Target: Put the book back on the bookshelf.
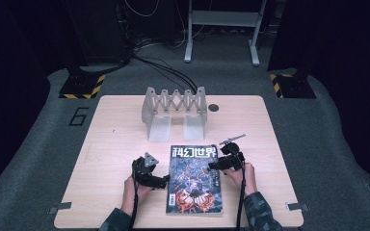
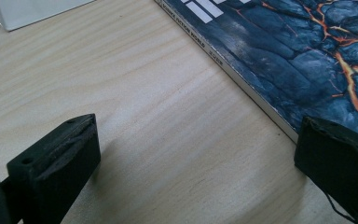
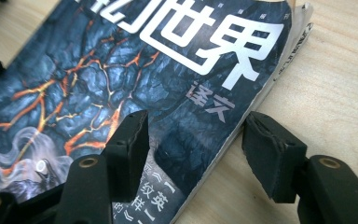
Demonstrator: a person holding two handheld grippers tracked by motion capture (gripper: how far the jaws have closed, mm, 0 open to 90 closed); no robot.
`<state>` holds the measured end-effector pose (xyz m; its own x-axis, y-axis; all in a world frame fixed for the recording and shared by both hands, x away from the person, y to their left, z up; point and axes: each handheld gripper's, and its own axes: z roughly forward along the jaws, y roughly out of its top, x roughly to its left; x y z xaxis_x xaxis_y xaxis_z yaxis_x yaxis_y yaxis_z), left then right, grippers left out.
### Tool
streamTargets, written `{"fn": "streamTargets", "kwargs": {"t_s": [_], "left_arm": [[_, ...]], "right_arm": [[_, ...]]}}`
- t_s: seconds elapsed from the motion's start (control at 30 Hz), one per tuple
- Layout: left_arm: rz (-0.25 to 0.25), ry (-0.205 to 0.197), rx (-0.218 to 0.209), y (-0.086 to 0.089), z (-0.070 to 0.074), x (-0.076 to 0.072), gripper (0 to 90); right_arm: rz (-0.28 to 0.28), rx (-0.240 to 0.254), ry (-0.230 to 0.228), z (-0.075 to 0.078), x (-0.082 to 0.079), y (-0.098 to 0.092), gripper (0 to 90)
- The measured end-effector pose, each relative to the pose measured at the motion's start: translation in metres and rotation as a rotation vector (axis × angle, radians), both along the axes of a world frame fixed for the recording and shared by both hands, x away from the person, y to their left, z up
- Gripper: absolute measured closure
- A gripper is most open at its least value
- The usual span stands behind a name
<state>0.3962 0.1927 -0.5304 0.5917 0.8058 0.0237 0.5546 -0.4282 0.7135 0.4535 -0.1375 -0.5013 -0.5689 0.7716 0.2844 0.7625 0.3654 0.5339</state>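
Observation:
A magazine (image 1: 194,179) with a dark blue cracked-lava cover and white title letters lies flat on the wooden table (image 1: 115,125), near its front edge. My left gripper (image 1: 163,182) rests low at the magazine's left side. In the left gripper view its jaws stand wide open (image 2: 196,154), one over bare wood and the other at the magazine's spine (image 2: 242,77). My right gripper (image 1: 218,163) is at the magazine's upper right edge. Its jaws (image 3: 196,140) are open and straddle that edge of the magazine (image 3: 135,70), one over the cover and one over the table.
A grey expanding book rack (image 1: 175,111) with pale base plates stands at the back middle of the table; a corner of one base (image 2: 32,11) lies ahead of the left gripper. A dark round hole (image 1: 214,108) sits right of the rack. Cables cross the floor behind.

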Motion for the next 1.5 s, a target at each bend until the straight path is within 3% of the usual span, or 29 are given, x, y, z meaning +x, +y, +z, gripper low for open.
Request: {"fn": "streamTargets", "kwargs": {"t_s": [0.2, 0.3, 0.43, 0.67, 0.83, 1.17, 1.5], "left_arm": [[0.0, 0.0, 0.0, 0.0, 0.0, 0.0, 0.0], [0.0, 0.0, 0.0, 0.0, 0.0, 0.0, 0.0], [-0.002, 0.0, 0.0, 0.0, 0.0, 0.0, 0.0], [-0.002, 0.0, 0.001, 0.0, 0.0, 0.0, 0.0], [-0.002, 0.0, 0.0, 0.0, 0.0, 0.0, 0.0], [-0.003, 0.0, 0.0, 0.0, 0.0, 0.0, 0.0], [-0.003, 0.0, 0.0, 0.0, 0.0, 0.0, 0.0]], "right_arm": [[-0.001, 0.1, -0.003, 0.002, -0.002, -0.008, 43.9], [0.0, 0.124, -0.005, 0.004, -0.004, -0.01, 43.8], [0.0, 0.197, -0.029, 0.006, -0.005, -0.014, 44.2], [0.012, 0.194, -0.059, 0.008, -0.002, -0.008, 44.5], [0.018, 0.191, -0.052, 0.009, 0.006, 0.0, 44.9], [0.018, 0.134, -0.033, 0.0, 0.02, 0.015, 47.1], [0.001, 0.122, -0.059, -0.005, 0.024, 0.016, 61.9]]}}
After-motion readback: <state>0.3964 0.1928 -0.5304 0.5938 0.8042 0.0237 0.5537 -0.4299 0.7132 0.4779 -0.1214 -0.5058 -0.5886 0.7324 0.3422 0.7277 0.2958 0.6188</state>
